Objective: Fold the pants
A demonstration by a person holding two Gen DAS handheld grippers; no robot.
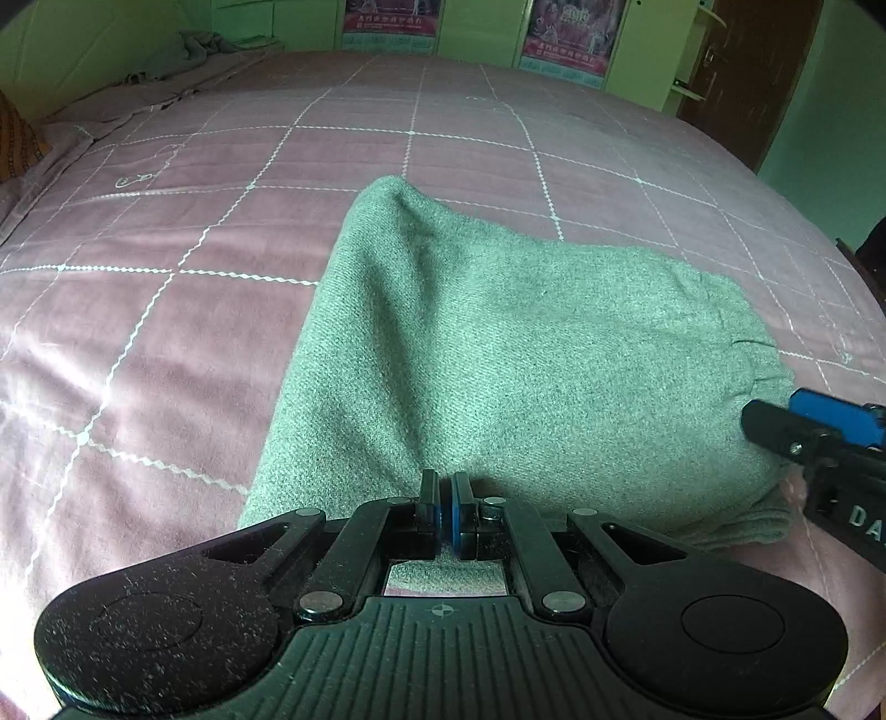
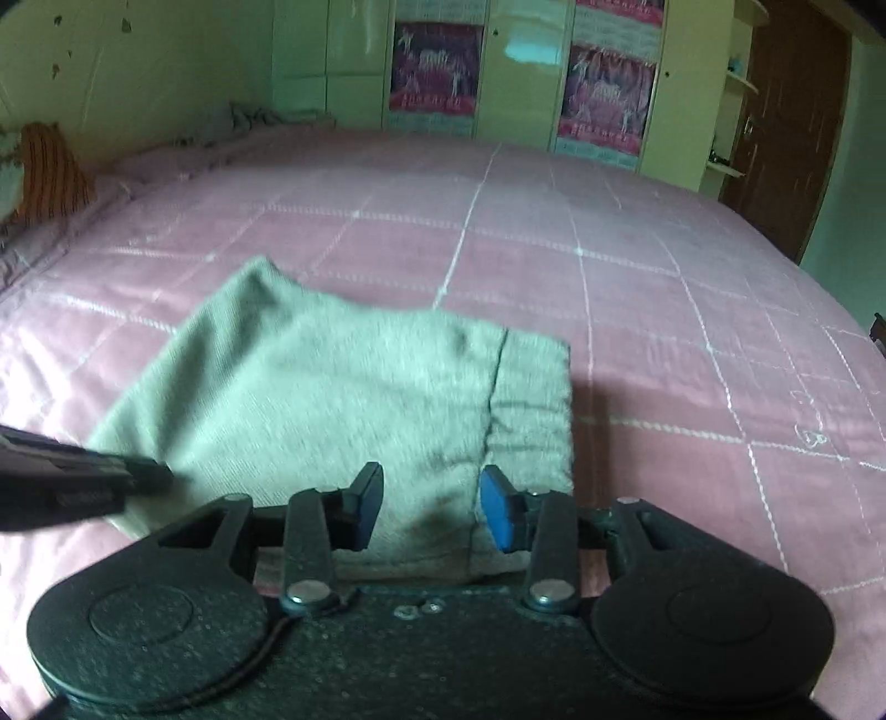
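Pants (image 2: 343,399) waistband seam shows only from right gripper (image 2: 432,509), jaws apart.

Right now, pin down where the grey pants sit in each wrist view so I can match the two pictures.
Left wrist view: the pants fill the centre and right, running from the left gripper up toward mid-frame.
Right wrist view: the pants lie centre-left, just ahead of the right gripper.
Shared landmark: the pink posters on the wardrobe beyond the bed.
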